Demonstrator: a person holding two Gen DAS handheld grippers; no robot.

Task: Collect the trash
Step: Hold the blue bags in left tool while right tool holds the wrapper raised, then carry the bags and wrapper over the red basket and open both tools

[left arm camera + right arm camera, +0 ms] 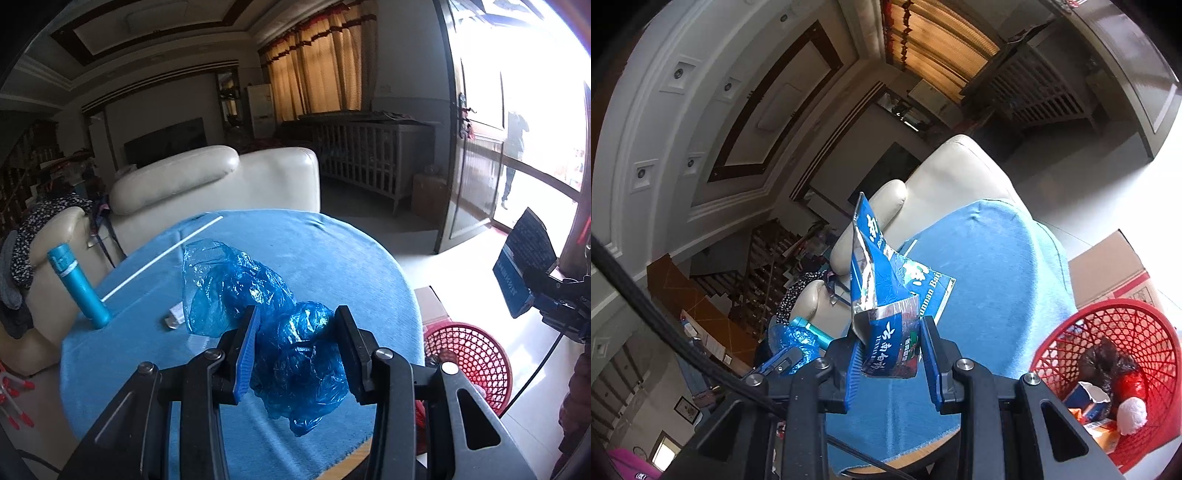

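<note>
Table (332,251) under blue cloth, cream sofa (221,177) behind, left claw (295,350) grasping blue plastic (295,354), right claw (890,365) clenching packet (886,332).

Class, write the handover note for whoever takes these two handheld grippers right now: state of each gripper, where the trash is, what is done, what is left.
Left gripper: shut on the crumpled blue plastic bag, held above the blue-covered table.
Right gripper: shut on the torn blue foil packet, raised beside the table.
Red basket: on the floor by the table's edge, already holding several scraps.
Done: both pieces are gripped.
Left: drop both into the basket, then probably fetch the white stick and the small wrapper on the table. The teal bottle stands upright; likely not trash.
</note>
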